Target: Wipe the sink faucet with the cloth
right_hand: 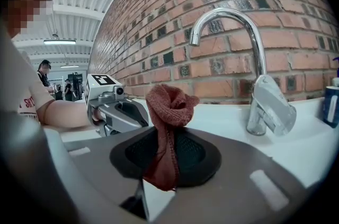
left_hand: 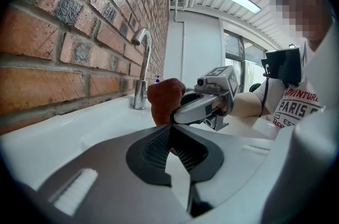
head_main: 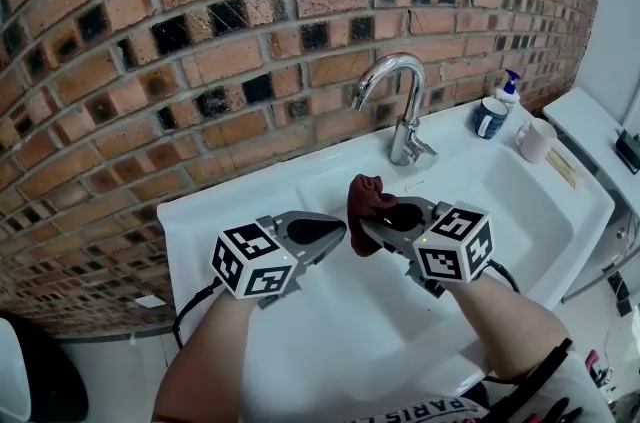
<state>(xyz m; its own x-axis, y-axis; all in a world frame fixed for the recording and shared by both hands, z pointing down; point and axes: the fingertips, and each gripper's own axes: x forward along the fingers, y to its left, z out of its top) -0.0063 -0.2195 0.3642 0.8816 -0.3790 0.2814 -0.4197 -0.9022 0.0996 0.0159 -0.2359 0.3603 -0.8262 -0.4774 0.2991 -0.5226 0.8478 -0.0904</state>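
The left gripper point(head_main: 338, 229) has its jaws pressed together on nothing, and its tip sits just beside the cloth point(head_main: 368, 201). If it crowds in, it could snag the knit and tug it loose. The right gripper point(head_main: 374, 229) is clamped on that rust-red cloth at a narrow waist. A crumpled knob stands above its jaws and a tail hangs below them, so dragging across metal may well pull the wad out or let the bare jaw tips knock the spout. The faucet point(head_main: 400, 101) stands ahead of and above the right gripper, apart from the cloth, at the back rim of the white sink point(head_main: 560, 211). A careless push on its lever could start the water. Further right of that gripper, a wide sweep might topple the pump bottle point(head_main: 508, 89) or the mug point(head_main: 535, 140). The faucet is a bright chrome gooseneck with a short lever at its base, and no drip is visible.
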